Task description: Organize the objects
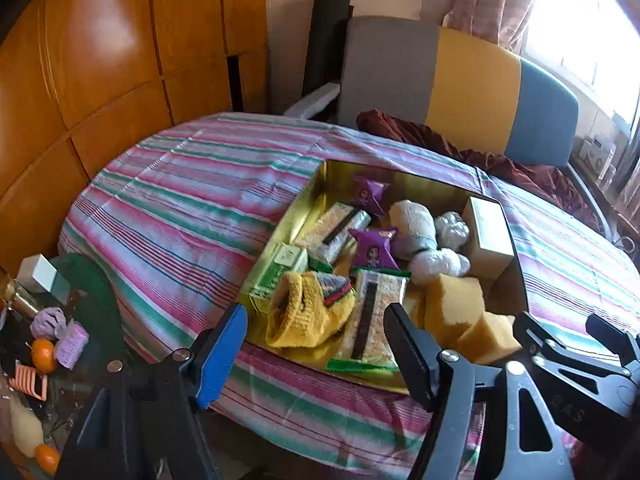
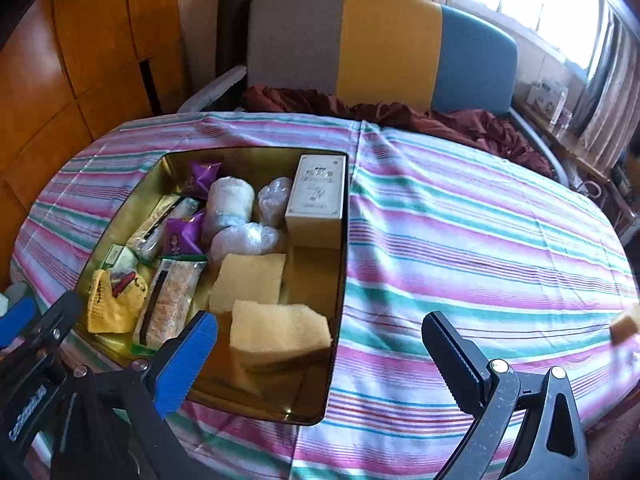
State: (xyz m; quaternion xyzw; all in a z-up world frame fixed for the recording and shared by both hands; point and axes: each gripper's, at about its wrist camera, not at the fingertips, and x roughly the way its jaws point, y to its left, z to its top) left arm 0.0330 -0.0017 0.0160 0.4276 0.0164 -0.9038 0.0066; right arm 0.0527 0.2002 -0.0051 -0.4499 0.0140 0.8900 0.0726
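Gold-lined box (image 2: 344,240) sits on the striped tablecloth (image 2: 480,240) toward the table's left edge, packed with sponges (image 2: 280,330), a yellow sock (image 1: 304,320) and snack packets (image 1: 372,316). I see my left gripper (image 1: 316,344) and right gripper (image 2: 320,356) both spread wide, holding nothing.
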